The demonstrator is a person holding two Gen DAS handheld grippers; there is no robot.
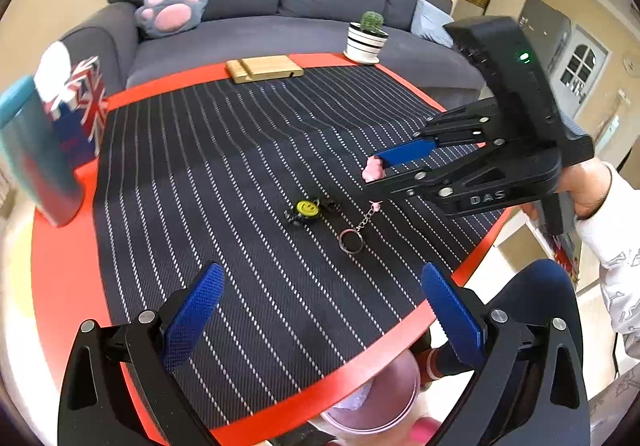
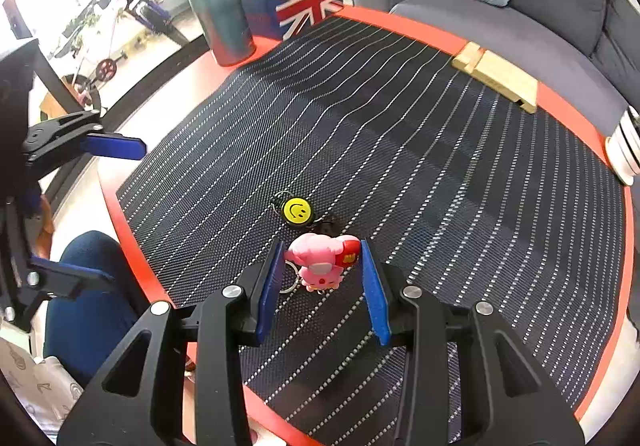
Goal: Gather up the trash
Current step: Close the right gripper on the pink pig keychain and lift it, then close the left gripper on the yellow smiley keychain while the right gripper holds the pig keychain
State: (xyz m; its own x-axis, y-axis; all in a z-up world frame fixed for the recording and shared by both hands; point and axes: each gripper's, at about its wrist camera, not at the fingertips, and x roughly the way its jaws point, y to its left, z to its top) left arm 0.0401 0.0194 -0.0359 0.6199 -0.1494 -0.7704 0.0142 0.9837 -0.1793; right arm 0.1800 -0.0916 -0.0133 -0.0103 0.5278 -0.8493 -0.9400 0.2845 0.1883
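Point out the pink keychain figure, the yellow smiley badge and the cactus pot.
Pink keychain figure (image 2: 320, 262), right wrist view, on its body between the fingers.
Yellow smiley badge (image 2: 296, 209), right wrist view, on its face.
Cactus pot (image 1: 365, 44), left wrist view, on its striped side.

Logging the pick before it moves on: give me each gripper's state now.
Left gripper: jaws open, nothing between them.
Right gripper: jaws shut on the pink keychain figure, its chain and ring hanging below.
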